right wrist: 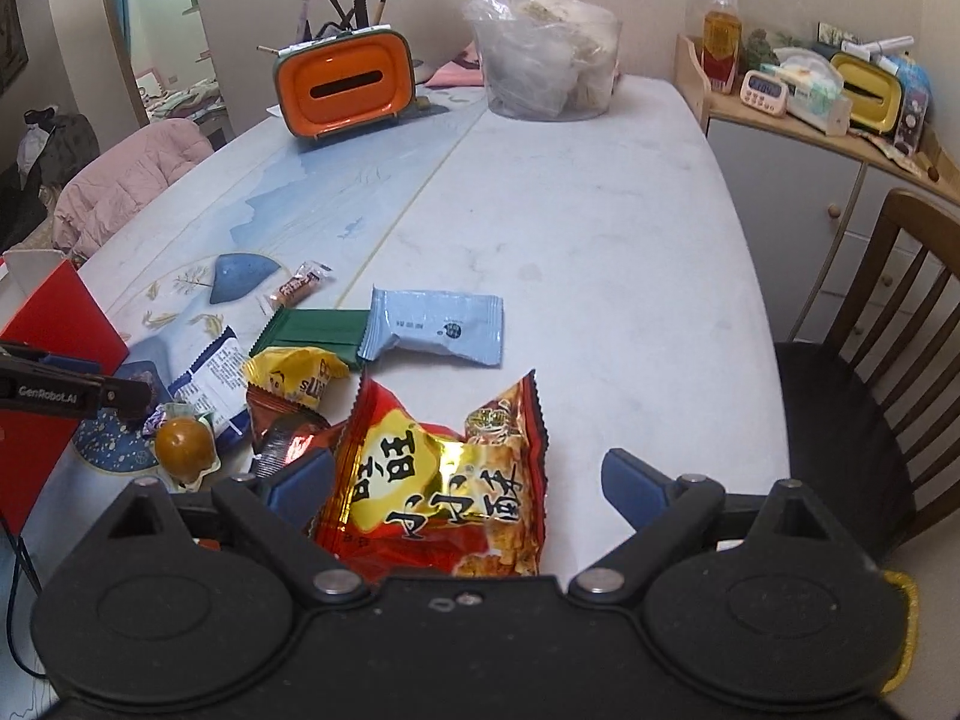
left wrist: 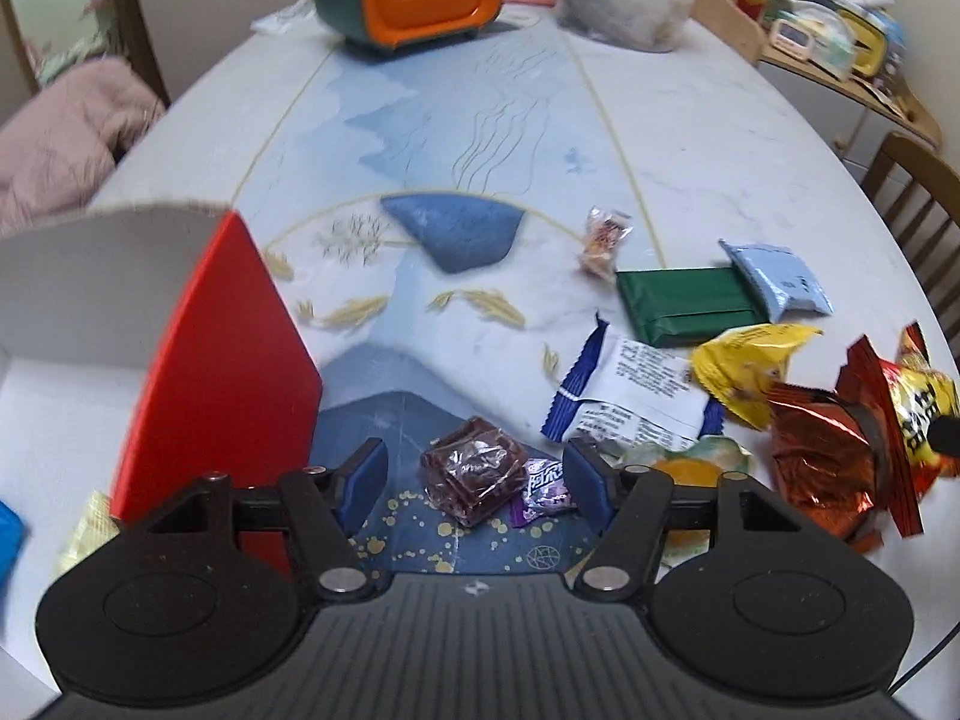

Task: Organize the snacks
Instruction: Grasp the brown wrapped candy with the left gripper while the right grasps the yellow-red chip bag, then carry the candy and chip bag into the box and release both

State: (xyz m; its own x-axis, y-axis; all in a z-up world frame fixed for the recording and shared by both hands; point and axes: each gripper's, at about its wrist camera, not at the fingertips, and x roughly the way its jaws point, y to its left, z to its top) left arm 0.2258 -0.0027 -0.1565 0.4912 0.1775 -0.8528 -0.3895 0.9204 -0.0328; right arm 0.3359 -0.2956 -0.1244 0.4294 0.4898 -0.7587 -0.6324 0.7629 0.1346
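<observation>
Currently listed: one dark brown cellophane-wrapped sweet (left wrist: 474,476), lying on the near part of the table (left wrist: 690,138), just right of the red box (left wrist: 222,372). It sits between the fingers (left wrist: 363,480) of the left gripper (left wrist: 474,483), which stand apart on either side with neither pad touching it. Judged light, blocky and fairly firm inside a crinkly, slippery wrapper; best pinched across its flat sides. A small purple sweet (left wrist: 543,489) touches its right edge and could be caught along with it.

Second item: red and yellow cracker bag (right wrist: 444,480), near centre, lying between the spread fingers of the right gripper (right wrist: 474,480); puffy, light, contents likely brittle, so a gentle hold on a sealed edge suits. Further right and farther off: white and blue packet (left wrist: 630,390), green bar (left wrist: 684,303), pale blue pouch (left wrist: 780,285).
</observation>
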